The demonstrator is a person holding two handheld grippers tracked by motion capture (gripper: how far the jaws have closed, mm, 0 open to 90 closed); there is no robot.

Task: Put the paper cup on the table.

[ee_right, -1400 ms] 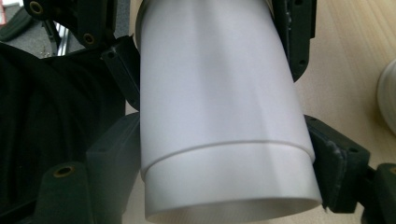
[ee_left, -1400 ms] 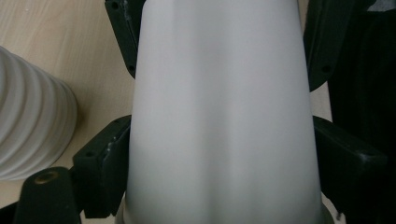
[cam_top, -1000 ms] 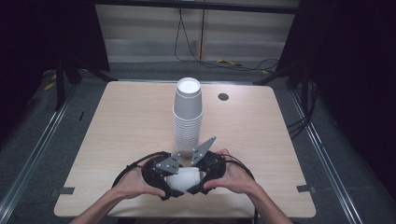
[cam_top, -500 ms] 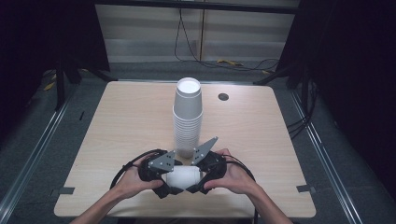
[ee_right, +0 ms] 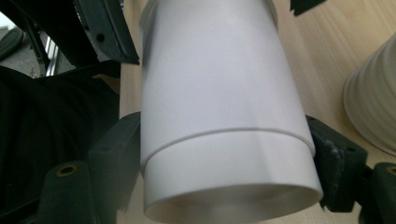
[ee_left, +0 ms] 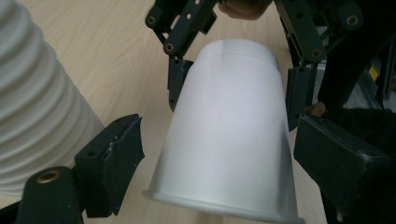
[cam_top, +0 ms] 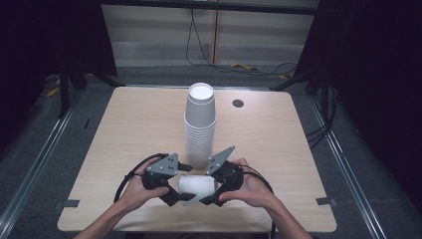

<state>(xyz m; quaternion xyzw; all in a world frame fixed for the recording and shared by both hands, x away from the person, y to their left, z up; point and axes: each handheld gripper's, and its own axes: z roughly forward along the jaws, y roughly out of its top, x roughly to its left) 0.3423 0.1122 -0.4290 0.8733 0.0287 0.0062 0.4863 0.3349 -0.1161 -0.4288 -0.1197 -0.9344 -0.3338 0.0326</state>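
A white paper cup lies on its side between both grippers near the table's front edge. My right gripper is shut on its base end; in the right gripper view its jaws press both sides of the cup. My left gripper stands open around the rim end, and in the left gripper view there is a gap between its left jaw and the cup. A tall stack of white cups stands upside down just behind the grippers, mid-table.
The wooden table has a dark round grommet at the back right. The stack stands close beside my left gripper, and its base is near my right one. Black cables loop around both hands.
My left gripper has slid a little to the left along the cup. The right gripper and the cup have hardly moved.
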